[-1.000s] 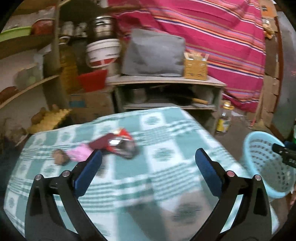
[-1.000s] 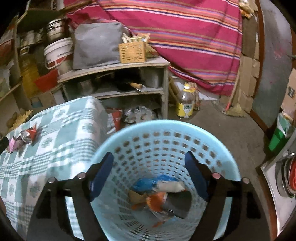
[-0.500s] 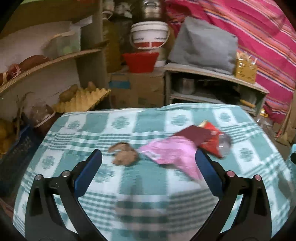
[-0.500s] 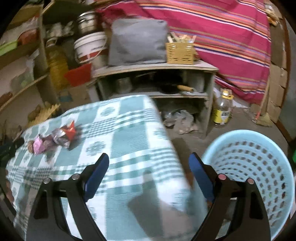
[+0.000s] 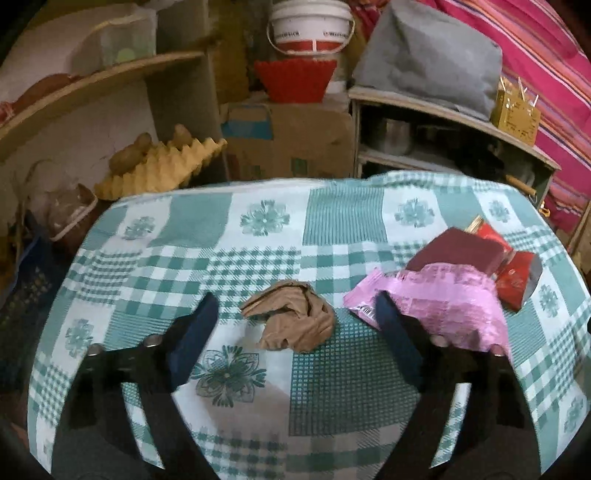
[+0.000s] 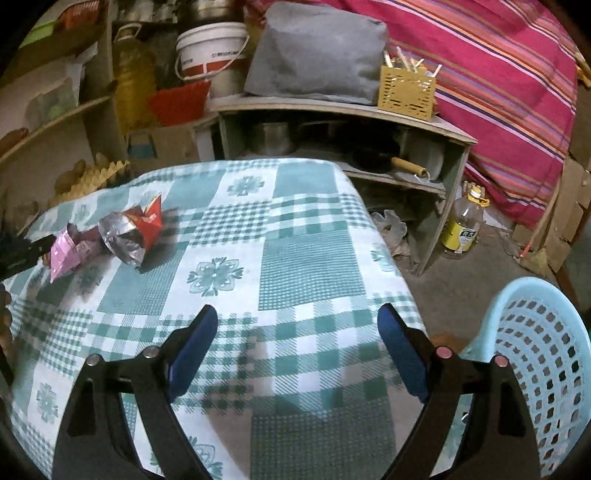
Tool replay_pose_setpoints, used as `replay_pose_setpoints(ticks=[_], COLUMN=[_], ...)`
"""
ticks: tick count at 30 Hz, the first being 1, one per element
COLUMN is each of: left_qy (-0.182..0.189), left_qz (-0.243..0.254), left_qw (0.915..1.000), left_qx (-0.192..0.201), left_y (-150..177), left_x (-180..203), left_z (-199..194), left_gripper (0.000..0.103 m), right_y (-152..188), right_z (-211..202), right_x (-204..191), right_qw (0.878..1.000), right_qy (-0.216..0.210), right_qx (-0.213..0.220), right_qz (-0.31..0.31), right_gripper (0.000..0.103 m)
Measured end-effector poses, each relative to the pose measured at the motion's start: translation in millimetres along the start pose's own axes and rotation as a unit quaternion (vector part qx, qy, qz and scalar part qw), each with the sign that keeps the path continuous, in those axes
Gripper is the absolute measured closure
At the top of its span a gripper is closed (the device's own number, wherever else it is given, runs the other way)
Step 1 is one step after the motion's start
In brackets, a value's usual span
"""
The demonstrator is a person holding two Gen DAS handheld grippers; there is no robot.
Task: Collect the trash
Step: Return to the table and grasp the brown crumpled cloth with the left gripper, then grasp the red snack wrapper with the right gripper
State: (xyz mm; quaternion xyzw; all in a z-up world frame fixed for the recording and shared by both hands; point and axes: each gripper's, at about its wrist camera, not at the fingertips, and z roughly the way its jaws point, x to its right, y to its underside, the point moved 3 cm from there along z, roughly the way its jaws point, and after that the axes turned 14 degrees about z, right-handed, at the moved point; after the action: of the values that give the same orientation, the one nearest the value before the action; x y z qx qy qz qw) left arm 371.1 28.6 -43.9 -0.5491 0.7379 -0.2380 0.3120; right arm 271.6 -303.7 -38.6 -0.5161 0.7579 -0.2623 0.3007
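Observation:
A crumpled brown paper wad [image 5: 291, 319] lies on the green checked tablecloth [image 5: 258, 236]. My left gripper [image 5: 295, 334] straddles it; its jaws are closing, and the blue pads stand clear of the wad on both sides. Just right of it lie a pink wrapper [image 5: 436, 306], a dark red packet [image 5: 458, 251] and a red foil wrapper [image 5: 513, 269]. In the right wrist view the pink wrapper [image 6: 64, 251] and the red foil wrapper [image 6: 133, 229] sit at the far left. My right gripper [image 6: 297, 343] hangs open over bare cloth, with nothing between its fingers.
A light blue plastic basket [image 6: 546, 354] stands on the floor right of the table. Behind the table are a wooden shelf unit [image 6: 332, 107] with a grey bag and a yellow holder, a white bucket [image 5: 310, 26], a cardboard box [image 5: 288, 136] and an egg tray [image 5: 159, 170]. A bottle [image 6: 463, 221] stands on the floor.
My left gripper swung left across the table and came down around the brown wad, its jaws narrowing. My right gripper left the basket and moved over the tablecloth.

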Motion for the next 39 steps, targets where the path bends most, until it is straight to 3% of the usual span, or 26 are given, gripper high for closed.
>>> replay_pose_setpoints(ticks=[5, 8, 13, 17, 21, 26, 34, 36, 39], left_qy=[0.022, 0.033, 0.040, 0.043, 0.034, 0.046, 0.057, 0.062, 0.064], left_qz=[-0.015, -0.028, -0.055, -0.065, -0.058, -0.060, -0.068, -0.067, -0.070], left_qw=[0.9995, 0.9990, 0.9977, 0.9968, 0.9975, 0.9968, 0.9953, 0.9951, 0.9945], left_qx=[-0.014, -0.009, 0.005, 0.018, 0.021, 0.026, 0.037, 0.038, 0.043], left_y=[3, 4, 5, 4, 3, 1, -2, -3, -4], left_x=[-7, -12, -22, -26, -28, -31, -33, -32, -31], left_z=[11, 10, -4, -20, -31, -41, -47, -47, -49], left_gripper=[0.052, 0.056, 0.057, 0.057, 0.057, 0.057, 0.057, 0.057, 0.057], right_y=[-1, -3, -19, -41, -59, -54, -22, -16, -13], right_z=[3, 1, -9, -2, 20, 56, 64, 65, 68], right_x=[-6, -13, -49, -93, -133, -142, -145, -146, -147], right_qw=[1.000, 1.000, 0.998, 0.995, 0.994, 0.994, 0.988, 0.988, 0.988], right_qy=[-0.005, -0.031, -0.064, -0.093, -0.094, -0.086, -0.088, -0.089, -0.088], right_qx=[-0.003, -0.006, 0.015, 0.007, -0.011, -0.060, -0.095, -0.097, -0.095], right_qz=[-0.004, -0.003, -0.015, -0.032, -0.050, -0.044, -0.078, -0.085, -0.089], right_gripper=[0.016, 0.016, 0.016, 0.016, 0.016, 0.017, 0.018, 0.022, 0.039])
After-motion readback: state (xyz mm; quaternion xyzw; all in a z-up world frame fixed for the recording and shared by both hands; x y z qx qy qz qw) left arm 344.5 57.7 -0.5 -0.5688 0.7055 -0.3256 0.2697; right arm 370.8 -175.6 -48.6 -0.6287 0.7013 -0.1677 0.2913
